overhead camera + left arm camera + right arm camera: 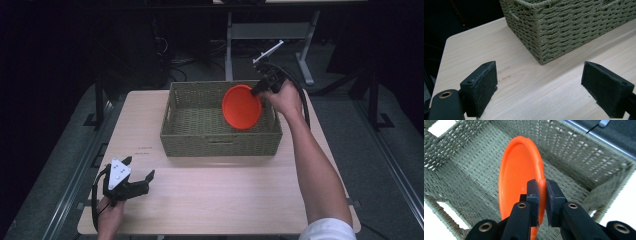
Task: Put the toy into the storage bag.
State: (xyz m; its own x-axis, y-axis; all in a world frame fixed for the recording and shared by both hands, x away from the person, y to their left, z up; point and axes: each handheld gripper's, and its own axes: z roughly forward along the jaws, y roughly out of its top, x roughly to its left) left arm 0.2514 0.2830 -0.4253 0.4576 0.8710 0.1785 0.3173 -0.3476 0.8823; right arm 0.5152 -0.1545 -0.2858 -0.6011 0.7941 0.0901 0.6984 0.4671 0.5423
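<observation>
Pale wood makes the top of the one table [210,200], and two black grippers work at it. Nearest to me, the left gripper [139,167] rests low by the table's near left corner. Its jaws stand wide apart with nothing between them. Past it, in the middle of the table, sits one green woven basket [220,142] with a handle hole in its side.

Farther off, the right gripper [542,188] is clamped on the rim of one orange plate [517,170]. The plate is round, smooth and bright, with a raised edge. It stands tilted on its side, held over the right part of the basket, partly down inside it. I count one plate, one basket, one table, two grippers.
</observation>
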